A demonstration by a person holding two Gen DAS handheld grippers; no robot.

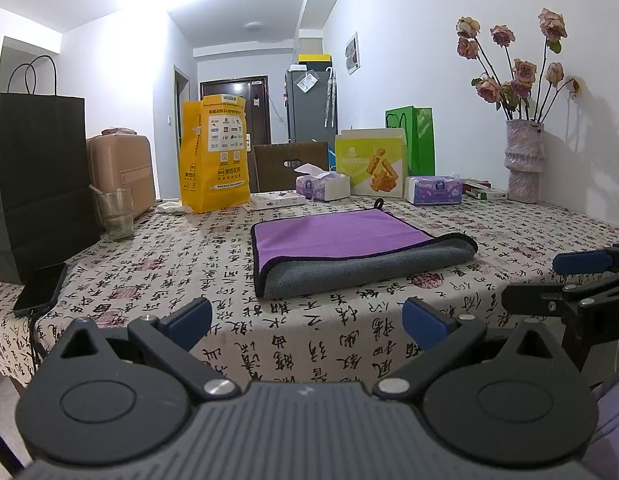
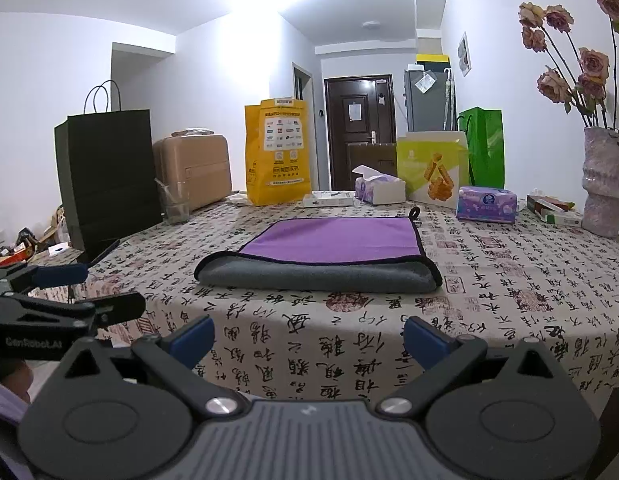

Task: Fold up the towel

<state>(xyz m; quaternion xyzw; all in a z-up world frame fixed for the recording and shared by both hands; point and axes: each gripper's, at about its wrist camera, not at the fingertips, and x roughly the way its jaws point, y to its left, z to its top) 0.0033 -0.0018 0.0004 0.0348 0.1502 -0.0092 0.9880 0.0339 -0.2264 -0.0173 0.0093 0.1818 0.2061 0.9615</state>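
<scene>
A towel, purple on top and grey underneath with a black hem, lies folded over on the patterned tablecloth; it also shows in the right wrist view. A small black loop sits at its far corner. My left gripper is open and empty, held in front of the table's near edge, short of the towel. My right gripper is open and empty, also held back before the near edge. Each gripper shows at the side of the other's view: the right one, the left one.
At the table's far side stand a yellow bag, tissue packs, a snack box, a green bag and a vase of flowers. A black paper bag, a glass and a phone are at the left.
</scene>
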